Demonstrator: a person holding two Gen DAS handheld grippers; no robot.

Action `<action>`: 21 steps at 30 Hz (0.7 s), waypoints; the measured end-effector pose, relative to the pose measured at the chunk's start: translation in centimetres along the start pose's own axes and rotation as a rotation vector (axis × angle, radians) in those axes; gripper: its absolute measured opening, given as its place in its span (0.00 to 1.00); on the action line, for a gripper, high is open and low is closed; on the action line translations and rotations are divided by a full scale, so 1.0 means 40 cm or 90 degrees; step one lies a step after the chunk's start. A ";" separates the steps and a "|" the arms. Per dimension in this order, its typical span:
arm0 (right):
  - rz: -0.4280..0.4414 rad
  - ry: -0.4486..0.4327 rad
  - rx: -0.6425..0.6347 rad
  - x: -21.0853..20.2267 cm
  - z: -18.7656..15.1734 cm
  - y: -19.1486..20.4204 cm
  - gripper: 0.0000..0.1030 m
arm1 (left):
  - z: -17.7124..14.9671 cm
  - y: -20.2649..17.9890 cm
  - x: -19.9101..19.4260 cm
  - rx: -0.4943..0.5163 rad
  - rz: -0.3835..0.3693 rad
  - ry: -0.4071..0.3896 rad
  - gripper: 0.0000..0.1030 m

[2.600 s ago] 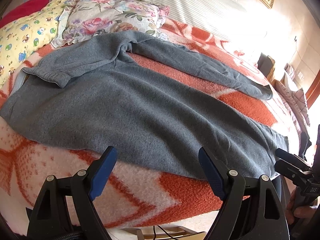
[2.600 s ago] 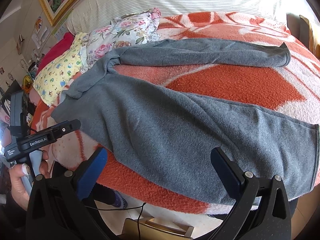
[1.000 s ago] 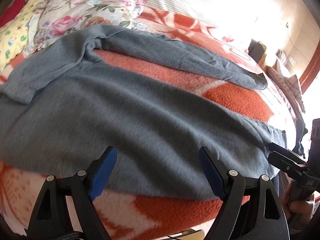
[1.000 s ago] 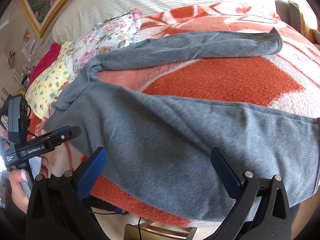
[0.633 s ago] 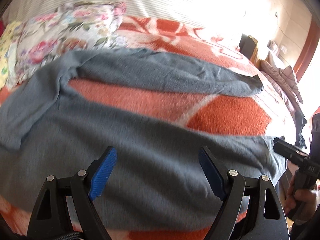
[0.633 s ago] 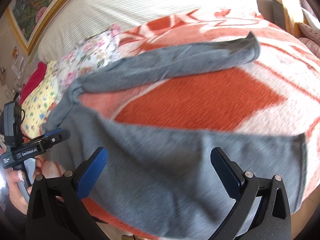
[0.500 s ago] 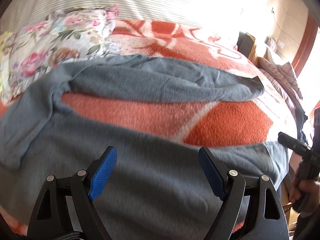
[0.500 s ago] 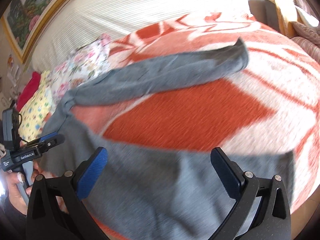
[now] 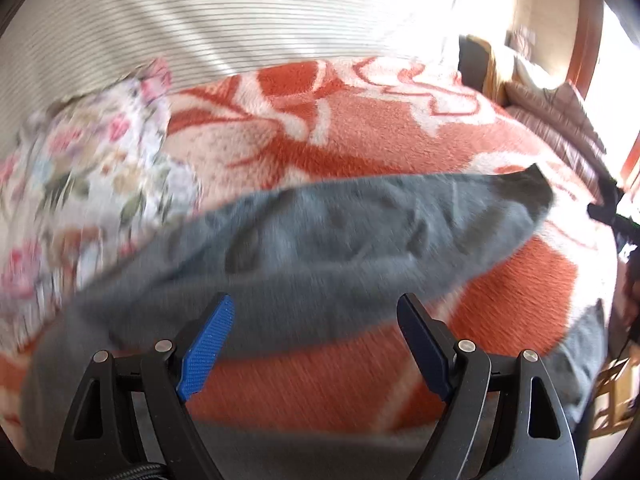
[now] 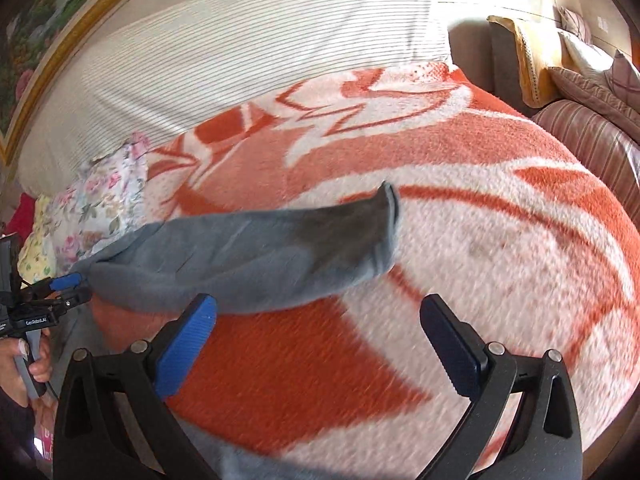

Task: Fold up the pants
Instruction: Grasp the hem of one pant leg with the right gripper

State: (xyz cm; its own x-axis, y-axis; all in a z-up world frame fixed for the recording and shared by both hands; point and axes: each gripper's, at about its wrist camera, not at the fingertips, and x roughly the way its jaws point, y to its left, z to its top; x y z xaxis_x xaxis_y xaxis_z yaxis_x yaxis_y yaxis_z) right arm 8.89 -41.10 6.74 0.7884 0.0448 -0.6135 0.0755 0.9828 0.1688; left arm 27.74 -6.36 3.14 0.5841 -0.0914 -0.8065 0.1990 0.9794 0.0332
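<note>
Grey fleece pants (image 9: 360, 240) lie spread on an orange and white blanket (image 9: 360, 128). The far leg runs across both views, its cuff (image 10: 384, 216) at the right end. The near leg passes under both grippers and is mostly out of sight. My left gripper (image 9: 316, 344) is open and empty, just above the far leg near the crotch. My right gripper (image 10: 316, 340) is open and empty over bare blanket (image 10: 500, 240), just short of the far leg's cuff end. The left gripper also shows at the left edge of the right wrist view (image 10: 64, 288).
A floral pillow (image 9: 80, 168) and a yellow one (image 10: 36, 240) lie at the left of the bed. A striped headboard cushion (image 10: 260, 40) runs along the back. A sofa with cushions (image 10: 592, 92) stands at the right. A framed picture (image 10: 48, 20) hangs upper left.
Both grippers have moved forward over the near leg toward the far leg, which now looms larger. The near leg has dropped below the views. Both stay open.
</note>
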 end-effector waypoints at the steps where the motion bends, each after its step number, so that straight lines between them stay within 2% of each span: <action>1: -0.004 0.002 -0.002 0.009 0.014 -0.006 0.98 | 0.018 0.002 0.015 0.007 -0.004 0.000 0.82; 7: -0.030 0.015 -0.028 0.094 0.093 -0.035 0.96 | 0.133 0.008 0.147 0.071 -0.040 0.010 0.82; 10: -0.029 0.028 -0.023 0.135 0.124 -0.062 0.90 | 0.175 0.026 0.206 0.108 -0.064 0.009 0.82; 14: -0.027 0.069 -0.028 0.210 0.137 -0.082 0.84 | 0.212 0.075 0.286 0.101 -0.075 0.046 0.82; 16: -0.025 0.083 -0.040 0.239 0.132 -0.079 0.80 | 0.216 0.090 0.333 0.104 -0.059 0.081 0.82; 18: -0.022 0.090 -0.045 0.260 0.129 -0.078 0.71 | 0.210 0.098 0.377 0.115 -0.036 0.111 0.82; 20: -0.018 0.082 -0.040 0.269 0.129 -0.082 0.48 | 0.206 0.108 0.392 0.106 -0.057 0.116 0.81; 21: -0.013 0.077 -0.037 0.268 0.130 -0.084 0.41 | 0.207 0.115 0.392 0.095 -0.080 0.114 0.72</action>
State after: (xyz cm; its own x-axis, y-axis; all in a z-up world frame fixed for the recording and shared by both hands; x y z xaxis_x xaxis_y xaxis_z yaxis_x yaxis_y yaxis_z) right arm 20.25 -44.87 3.59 0.7071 0.0420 -0.7059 0.0525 0.9924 0.1116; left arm 44.31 -4.78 -4.46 0.4013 -0.1634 -0.9013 0.3825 0.9239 0.0028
